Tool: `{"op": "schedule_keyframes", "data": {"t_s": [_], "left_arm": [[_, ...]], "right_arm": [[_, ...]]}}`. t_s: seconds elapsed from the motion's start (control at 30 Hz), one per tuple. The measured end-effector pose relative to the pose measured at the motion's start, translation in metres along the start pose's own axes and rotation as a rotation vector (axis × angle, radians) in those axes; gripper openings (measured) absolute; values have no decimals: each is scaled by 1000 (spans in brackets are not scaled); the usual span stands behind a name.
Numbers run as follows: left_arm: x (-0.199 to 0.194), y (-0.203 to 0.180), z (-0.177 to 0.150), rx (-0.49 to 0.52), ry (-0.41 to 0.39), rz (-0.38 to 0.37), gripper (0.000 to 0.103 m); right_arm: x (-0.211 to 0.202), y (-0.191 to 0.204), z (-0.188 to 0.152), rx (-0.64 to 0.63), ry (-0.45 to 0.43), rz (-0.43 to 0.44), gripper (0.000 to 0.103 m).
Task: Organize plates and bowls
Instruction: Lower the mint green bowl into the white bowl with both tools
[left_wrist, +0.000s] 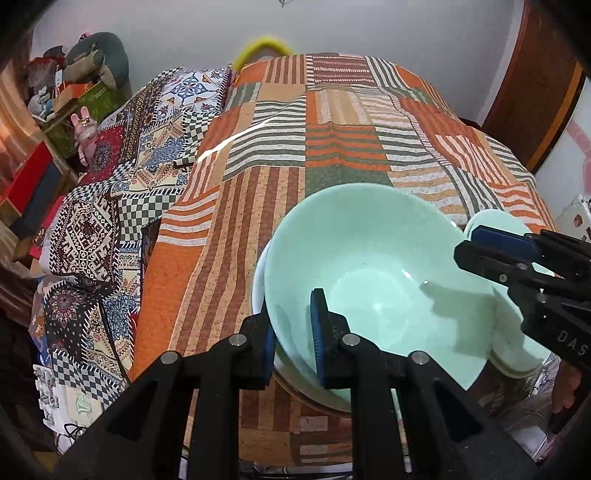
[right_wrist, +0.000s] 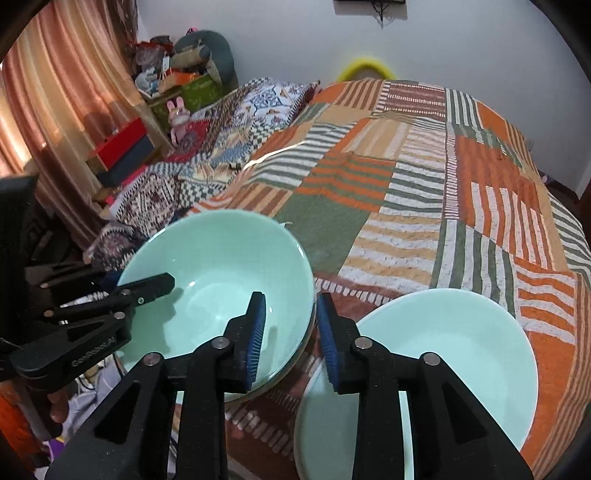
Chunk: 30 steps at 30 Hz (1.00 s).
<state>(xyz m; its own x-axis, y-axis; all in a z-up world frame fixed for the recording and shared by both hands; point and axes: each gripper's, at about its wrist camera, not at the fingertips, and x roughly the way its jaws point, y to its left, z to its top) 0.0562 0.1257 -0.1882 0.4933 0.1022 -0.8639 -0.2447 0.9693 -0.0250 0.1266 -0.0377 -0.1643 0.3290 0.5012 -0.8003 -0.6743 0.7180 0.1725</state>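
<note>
Both fingers straddle the bowl's rim, on the bed.
Our left fingers (left_wrist: 293, 336) are narrow and appear to pinch the green bowl (left_wrist: 373, 273); our right fingers (right_wrist: 290, 332) straddle its opposite rim loosely, parted. A second bowl (right_wrist: 461, 350) sits just beside, on the striped quilt (right_wrist: 424, 177); patterned cloth (left_wrist: 110, 221) and clutter (right_wrist: 173, 85) lie beyond.

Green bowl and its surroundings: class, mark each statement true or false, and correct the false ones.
1. The green bowl holds food. False: it is empty.
2. The left gripper and the right gripper both straddle this bowl's rim. True.
3. The quilt is plain white. False: it is a patchwork of orange, green and cream stripes.
4. A pale dish lies beside the bowl. True.
</note>
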Motion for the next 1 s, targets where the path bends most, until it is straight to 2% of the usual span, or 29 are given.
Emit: {"op": "schedule_keyframes", "data": {"t_s": [0.13, 0.27, 0.4, 0.47, 0.53, 0.63, 0.7, 0.87, 0.93, 1.0], "left_arm": [[-5, -5, 1, 26, -14, 34, 19], [-5, -15, 2, 78, -21, 60, 31], [-5, -21, 2, 113, -29, 102, 33], [-11, -20, 3, 115, -56, 123, 39], [-22, -17, 4, 105, -101, 109, 43], [-42, -13, 8, 88, -177, 93, 58], [-49, -12, 9, 86, -206, 101, 59], [-45, 0, 6, 38, -184, 85, 59], [-38, 7, 2, 8, -160, 73, 59], [-31, 14, -4, -27, -130, 39, 59]], "right_arm": [[5, 0, -2, 2, 17, 7, 27], [8, 2, -4, -6, 29, 12, 27], [7, 0, -4, 4, 29, 17, 27], [7, -2, -4, 9, 29, 20, 27], [8, -3, -4, 12, 30, 25, 27], [8, -2, -4, 15, 33, 33, 27], [8, -1, -5, 16, 33, 35, 27], [7, -3, -5, 27, 30, 46, 27], [8, -5, -5, 33, 32, 47, 30], [9, -6, -5, 38, 33, 46, 32]]}}
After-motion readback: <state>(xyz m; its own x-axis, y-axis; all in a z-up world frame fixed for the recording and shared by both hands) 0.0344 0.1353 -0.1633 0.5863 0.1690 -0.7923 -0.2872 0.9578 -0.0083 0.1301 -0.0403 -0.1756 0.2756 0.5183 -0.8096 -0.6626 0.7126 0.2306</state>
